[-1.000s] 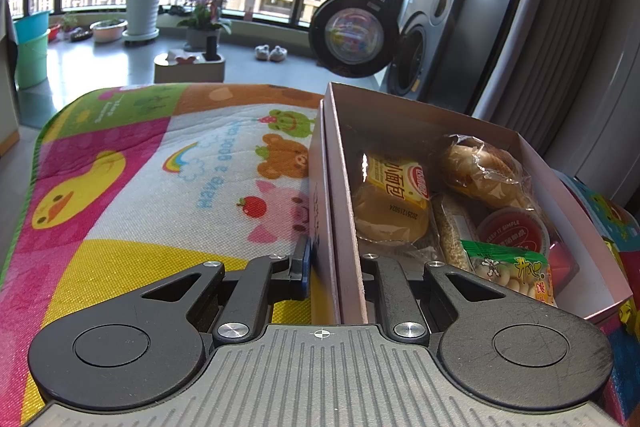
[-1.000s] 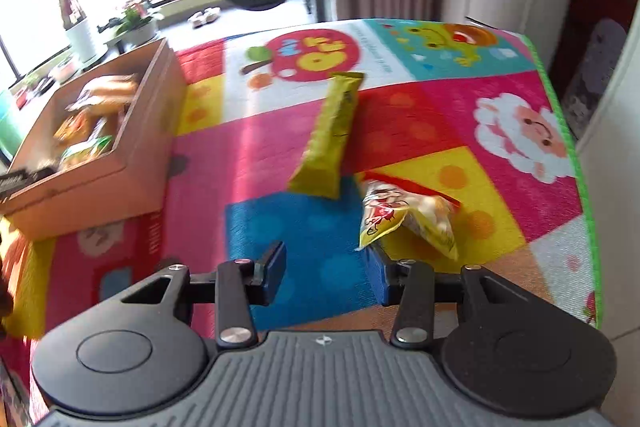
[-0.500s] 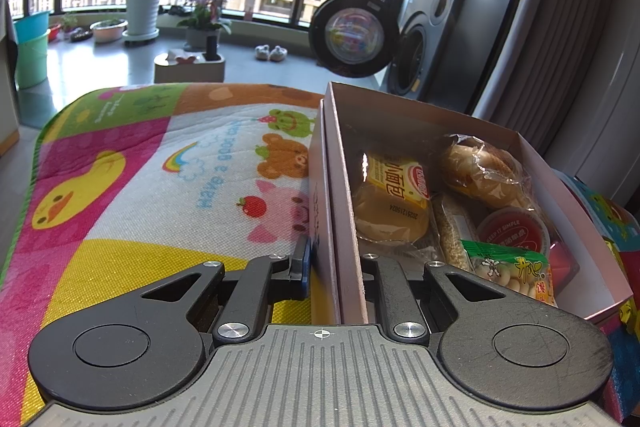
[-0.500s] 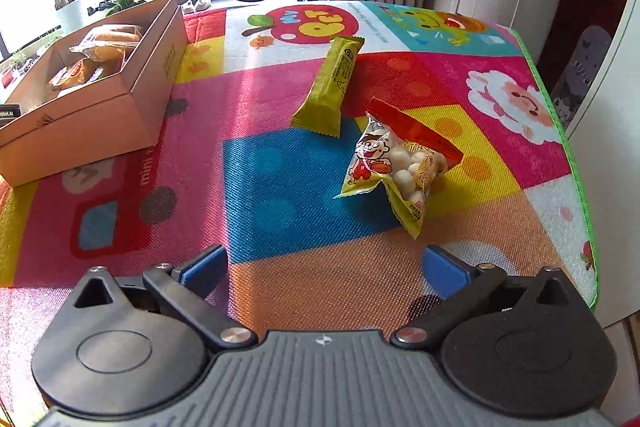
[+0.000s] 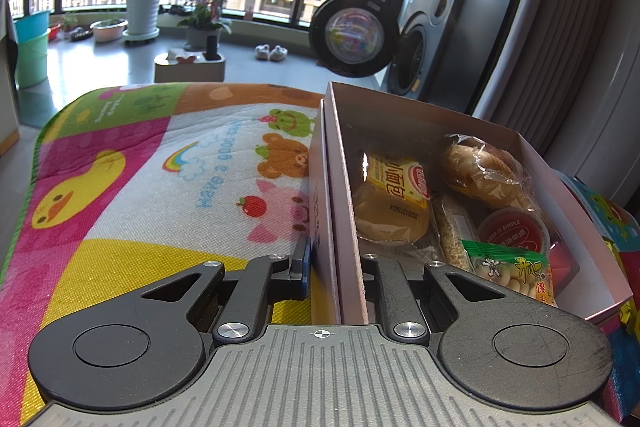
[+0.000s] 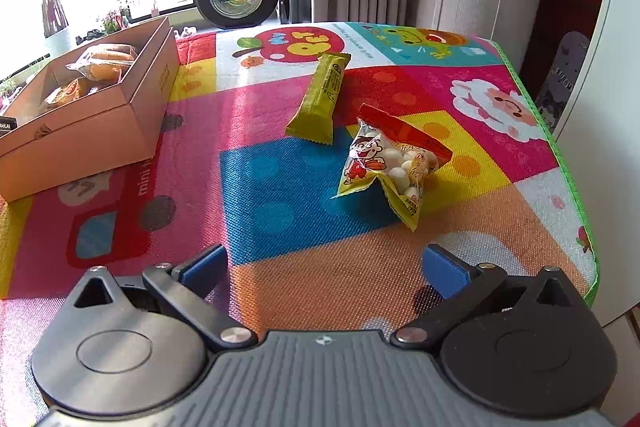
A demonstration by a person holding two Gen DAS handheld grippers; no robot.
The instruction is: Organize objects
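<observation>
The box sits right of centre in your left wrist view and at the left edge of your right wrist view, resting on the colourful mat that covers the tabletop. It already holds several wrapped snacks: a yellow-labelled bun, a bread roll in clear wrap, a red-lidded cup and a green-topped bag of small white puffs. By my reading you are well along, but not finished.

Two items lie outside the box, in the middle of your right wrist view: a yellow-green bar and, just beside it toward the lower right, a red-and-yellow puff bag. Both are well apart from the box.

Your left gripper has its fingers clenched on the box's near wall, one finger outside and one inside. Your right gripper has its fingers spread wide and grasping nothing, low in the frame, short of the puff bag.

Compared with a second ago, your right gripper has pulled back and opened: then its fingers were narrow and right up against the puff bag, which now lies free on the mat, turned slightly. Your left gripper's hold on the box is unchanged.
</observation>
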